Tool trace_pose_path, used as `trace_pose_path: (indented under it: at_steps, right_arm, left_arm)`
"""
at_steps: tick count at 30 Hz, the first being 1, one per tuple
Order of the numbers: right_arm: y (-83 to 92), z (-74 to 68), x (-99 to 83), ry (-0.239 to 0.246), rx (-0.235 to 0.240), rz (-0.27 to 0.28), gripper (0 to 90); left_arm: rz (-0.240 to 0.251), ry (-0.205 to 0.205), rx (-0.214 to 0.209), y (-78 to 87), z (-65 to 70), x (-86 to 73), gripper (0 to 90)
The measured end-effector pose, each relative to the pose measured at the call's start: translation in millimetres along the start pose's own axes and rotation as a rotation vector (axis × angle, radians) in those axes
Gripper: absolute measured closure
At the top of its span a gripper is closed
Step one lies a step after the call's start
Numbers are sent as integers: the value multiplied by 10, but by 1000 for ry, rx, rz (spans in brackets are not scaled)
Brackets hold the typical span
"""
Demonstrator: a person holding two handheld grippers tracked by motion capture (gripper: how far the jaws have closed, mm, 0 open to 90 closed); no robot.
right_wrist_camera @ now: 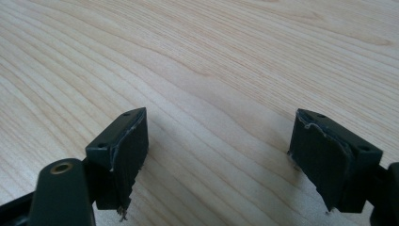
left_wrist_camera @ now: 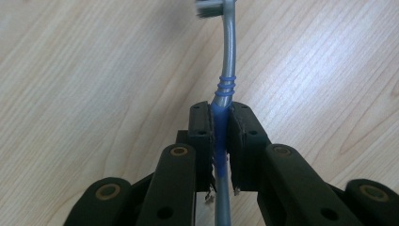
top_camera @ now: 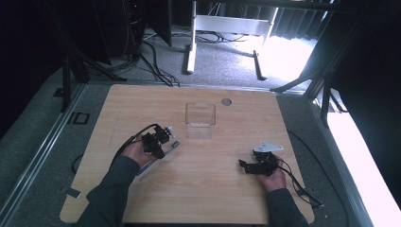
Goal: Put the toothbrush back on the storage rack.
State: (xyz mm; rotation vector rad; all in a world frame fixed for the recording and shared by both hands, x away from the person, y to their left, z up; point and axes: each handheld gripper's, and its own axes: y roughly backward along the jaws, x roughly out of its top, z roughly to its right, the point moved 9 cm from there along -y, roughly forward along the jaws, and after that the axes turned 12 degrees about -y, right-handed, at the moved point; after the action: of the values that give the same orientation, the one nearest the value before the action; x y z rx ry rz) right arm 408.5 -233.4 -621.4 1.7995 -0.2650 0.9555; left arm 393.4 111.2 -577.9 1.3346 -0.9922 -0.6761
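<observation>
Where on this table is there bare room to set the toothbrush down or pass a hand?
Free: the wood between the left gripper and the right gripper, in front of the clear box; also both far corners beside the box, and the near edge of the table between the sleeves. Crowded: the patch around the left gripper, whose jaws clamp the toothbrush.

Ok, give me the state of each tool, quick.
Left tool: closed on the toothbrush.
Right tool: open, holding nothing.
</observation>
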Motion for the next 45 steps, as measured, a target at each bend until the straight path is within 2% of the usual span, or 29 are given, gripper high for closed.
trace_pose_path:
  at_steps: [7, 18, 35, 45]
  right_arm:
    - [0, 0, 0, -1, 0, 0, 196]
    - [0, -1, 0, -1, 0, 0, 196]
    - [0, 1, 1, 0, -1, 1, 196]
    - [-1, 1, 1, 1, 0, 1, 196]
  left_arm:
    - [38, 18, 15, 75, -35, 7, 805]
    - [74, 25, 15, 159, -49, 42, 804]
    - [156, 55, 54, 310, -104, 57, 804]
    - [207, 66, 93, 416, -120, 89, 805]
